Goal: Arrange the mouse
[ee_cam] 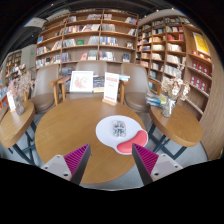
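The mouse (119, 127) is lying on a round white mat (107, 133) near the far right part of the round wooden table (60, 130), and a pink rounded object (131, 143) is sitting at the mat's near right edge, touching or overlapping it; what that pink thing is cannot be told from here. The mouse is looking small and grey, and its heading is too fine to read. It is probably resting on the mat because that is its working surface, so arranging it likely means squaring it there or setting it at a chosen spot. The gripper (112, 158) is hanging above the table's near edge, looking forward and somewhat downward across the tabletop, with the mouse beyond the fingertips and slightly right of the midline between them. Its fingers (76, 158) are standing wide apart with the magenta pads facing inward, and nothing is lying between them or pressing on them, so the gripper is holding nothing. That spread suits an approach, since the span appears wider than the mouse. The pink object is lying nearer the right finger than the mouse does, and it could be nudged on the way in. Beyond the table, chairs (45, 88), upright display boards (82, 81) and full bookshelves (100, 35) are ringing the room.
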